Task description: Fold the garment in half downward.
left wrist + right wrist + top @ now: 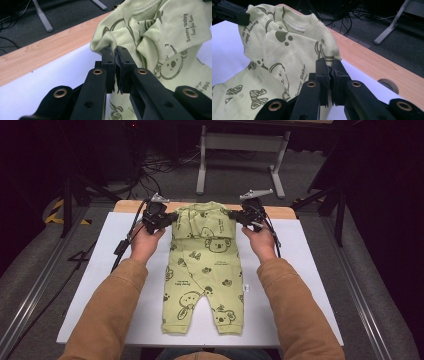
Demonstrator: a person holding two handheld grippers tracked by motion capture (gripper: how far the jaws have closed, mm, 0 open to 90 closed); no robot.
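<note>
So there's a pale green baby romper in soft knit cotton, printed with dark koala faces and paw marks (205,270), lying flat on a white table sheet (120,285), legs pointing toward the person and the top end bunched up near the far side. The far edge of the table is a bare strip of light wood (135,206), and the romper's collar sits just short of it, so not much spare room back there. Left and right of the garment the white sheet runs on well out to the side edges, with more of it in front of the legs.

The left gripper (172,217) has its black jaws pinched tight on a fold of the romper's shoulder; in the left gripper view (115,53) the fabric puckers right at the pads. The right gripper (235,216) does the same on the other shoulder, jaws nearly together with a ridge of cloth squeezed between them (329,63).

The cloth looks thin and floppy, with a ribbed neckline and wrinkles between the two grips. Past the table there's grey carpet (240,180), loose cables and a white metal stand (242,150).
</note>
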